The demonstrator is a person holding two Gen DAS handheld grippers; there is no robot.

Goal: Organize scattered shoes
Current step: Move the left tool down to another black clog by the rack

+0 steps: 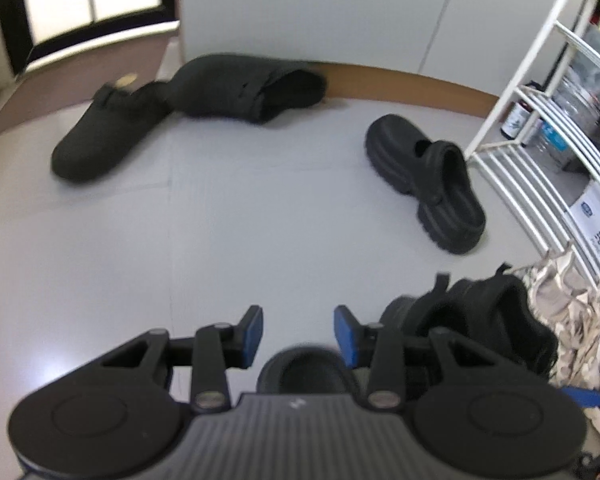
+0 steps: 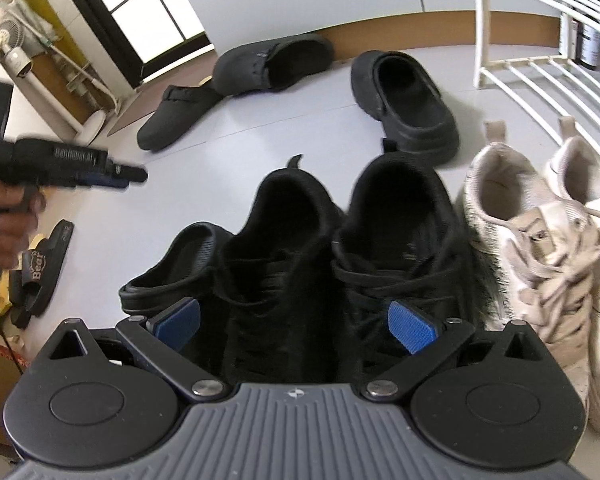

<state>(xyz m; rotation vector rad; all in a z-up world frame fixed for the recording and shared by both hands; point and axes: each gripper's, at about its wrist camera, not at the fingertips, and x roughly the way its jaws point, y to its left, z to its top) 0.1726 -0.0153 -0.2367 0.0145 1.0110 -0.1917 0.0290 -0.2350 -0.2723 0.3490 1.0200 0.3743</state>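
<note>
Black sneakers (image 2: 340, 248) sit paired beside white sneakers (image 2: 540, 240) — both grippers empty, the left gripper (image 1: 298, 330) and right gripper (image 2: 296, 320) with jaws spread above the floor (image 1: 220, 240).

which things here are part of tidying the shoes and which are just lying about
For the job:
black sneakers
beige sneakers
chunky black clog
second chunky clog
two soft black clogs
bear slides

Just lying about:
white wire rack
bottles
fan
</note>
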